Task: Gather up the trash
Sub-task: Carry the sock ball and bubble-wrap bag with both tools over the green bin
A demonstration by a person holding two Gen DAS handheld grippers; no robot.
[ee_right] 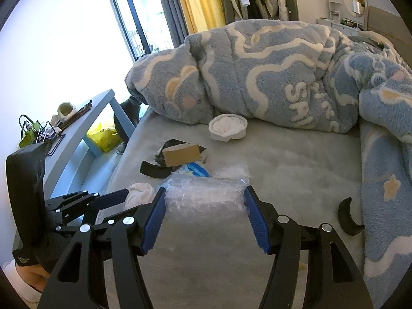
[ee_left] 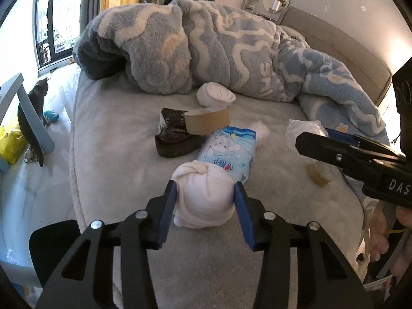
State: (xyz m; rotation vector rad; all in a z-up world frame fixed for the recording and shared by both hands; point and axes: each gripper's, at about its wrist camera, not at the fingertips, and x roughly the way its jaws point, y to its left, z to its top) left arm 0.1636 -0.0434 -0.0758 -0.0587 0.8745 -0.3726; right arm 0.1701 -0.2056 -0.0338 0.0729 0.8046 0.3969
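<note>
On the grey bed (ee_left: 108,134) lie a rolled white sock (ee_left: 203,195), a blue snack wrapper (ee_left: 229,152), a cardboard tape roll (ee_left: 208,121) on black packaging (ee_left: 175,139), and a clear bubble-wrap bag (ee_right: 206,195). My left gripper (ee_left: 204,193) has its blue pads on both sides of the white sock, touching it. My right gripper (ee_right: 206,200) has its pads on both sides of the bubble-wrap bag; it also shows in the left wrist view (ee_left: 309,141). A second rolled sock (ee_left: 215,95) lies by the blanket.
A bunched blue-and-white fleece blanket (ee_left: 206,49) fills the back of the bed. A small cardboard roll (ee_left: 319,173) lies at the right. A black curved piece (ee_right: 347,216) rests near the blanket. A grey cat (ee_left: 38,95) sits on the floor by a blue table (ee_right: 85,126).
</note>
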